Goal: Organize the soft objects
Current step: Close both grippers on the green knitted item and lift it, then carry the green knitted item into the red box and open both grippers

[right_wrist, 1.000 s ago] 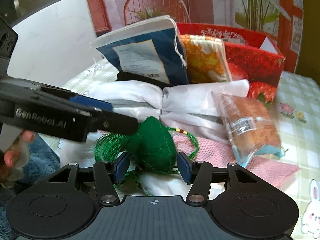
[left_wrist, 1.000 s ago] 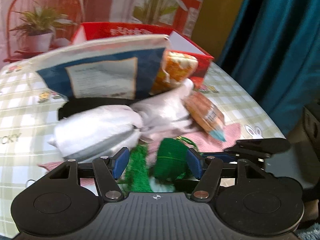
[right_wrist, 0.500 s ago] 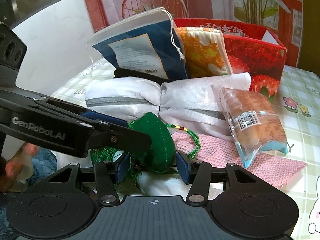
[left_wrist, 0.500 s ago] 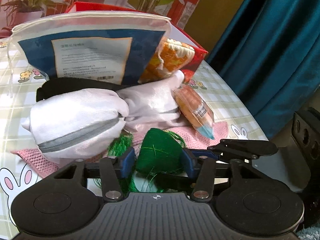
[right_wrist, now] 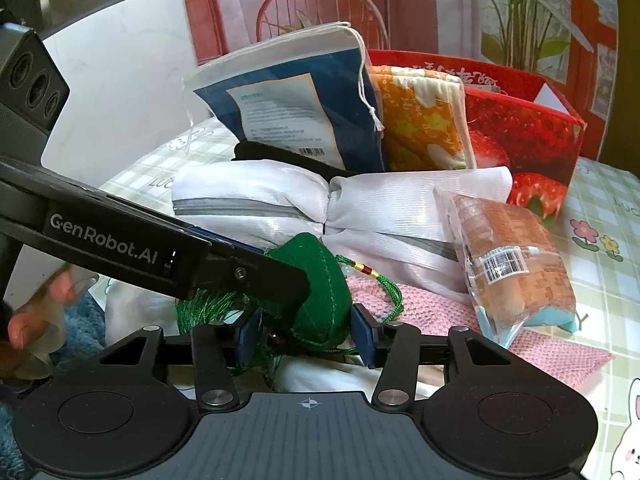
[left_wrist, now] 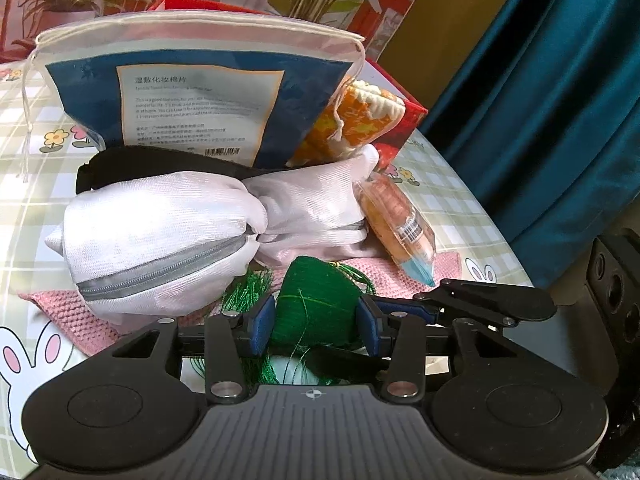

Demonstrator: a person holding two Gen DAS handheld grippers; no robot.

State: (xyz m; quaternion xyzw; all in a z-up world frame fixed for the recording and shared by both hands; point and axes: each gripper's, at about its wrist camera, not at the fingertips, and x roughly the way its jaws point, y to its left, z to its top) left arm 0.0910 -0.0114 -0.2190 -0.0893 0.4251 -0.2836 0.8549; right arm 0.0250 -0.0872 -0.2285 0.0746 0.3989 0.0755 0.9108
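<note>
A: Where is the green pouch (left_wrist: 316, 304) lying, and what are the grippers doing?

B: It is sitting at the near edge of the table (left_wrist: 36, 184), just in front of the white mesh bag (left_wrist: 160, 236) and over the pink knitted cloth (left_wrist: 72, 320). The left gripper (left_wrist: 316, 322) is closing its jaws on it, blue pads (left_wrist: 262, 322) touching both sides at a narrow gap. The right gripper (right_wrist: 308, 330) is also pinching the pouch (right_wrist: 320, 280), pads pressing each flank.

A: What is the right wrist view adding?

B: It is showing the left gripper's arm (right_wrist: 152, 248) crossing in from the left and covering part of the pouch, a beaded cord (right_wrist: 368, 276) trailing right, and fingertips (right_wrist: 36, 316) at the lower left. It is also showing the strawberry box (right_wrist: 528, 136) front in full.

A: And the left wrist view?

B: It is showing the teal curtain (left_wrist: 540, 100) at the far right and the green tassel (left_wrist: 244, 296) spreading left of the pouch. Both views are showing the blue drawstring bag (left_wrist: 200, 92) leaning upright at the far side, the orange pouch (left_wrist: 360, 120) beside it, and the snack packet (left_wrist: 404, 228) resting against the mesh bag's right end
</note>
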